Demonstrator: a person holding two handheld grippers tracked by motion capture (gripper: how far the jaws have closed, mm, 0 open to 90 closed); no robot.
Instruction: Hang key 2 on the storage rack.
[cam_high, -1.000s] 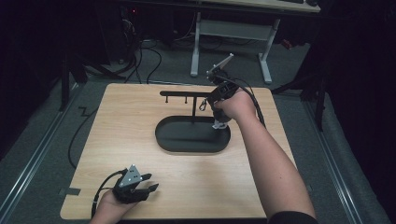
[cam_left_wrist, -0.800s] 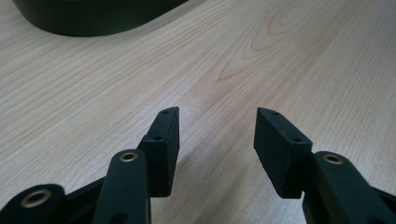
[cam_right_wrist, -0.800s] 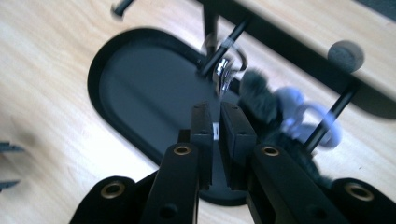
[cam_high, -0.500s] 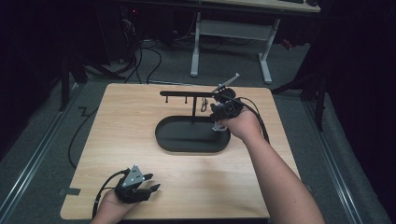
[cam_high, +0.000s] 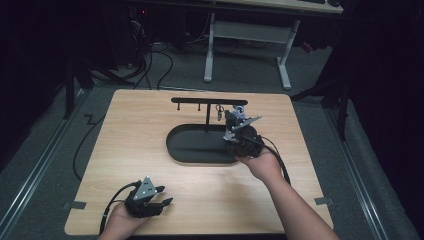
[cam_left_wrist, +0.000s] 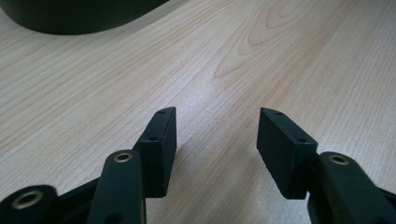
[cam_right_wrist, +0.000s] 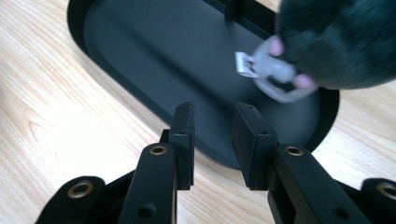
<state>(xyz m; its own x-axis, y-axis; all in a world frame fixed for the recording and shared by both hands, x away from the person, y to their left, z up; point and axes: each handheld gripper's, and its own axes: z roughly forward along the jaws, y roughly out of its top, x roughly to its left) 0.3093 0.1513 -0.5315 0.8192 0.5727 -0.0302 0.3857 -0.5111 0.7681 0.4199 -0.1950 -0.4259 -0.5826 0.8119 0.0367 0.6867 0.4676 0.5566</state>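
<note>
A small fuzzy dark toy with a pale grey plastic part, pink bits and a white tag was in the far right end of the flat black oval tray. In the right gripper view it looked blurry. I could not tell if it lay on the tray floor or hung just above it. In the high view a small bluish grey thing showed at that same end of the tray, near the thin black rack with a top bar and little hooks that stood up from the tray. The rest of the tray floor was bare black.

The right gripper was just in front of the toy, over the near edge of the tray. Its two black jaws stood a little apart and held nothing. It did not touch the toy.

The left gripper was well apart from the tray, low over the pale wooden table near the front left corner. Its jaws were spread wide and held nothing. A black cable curled away from it on the table.
</note>
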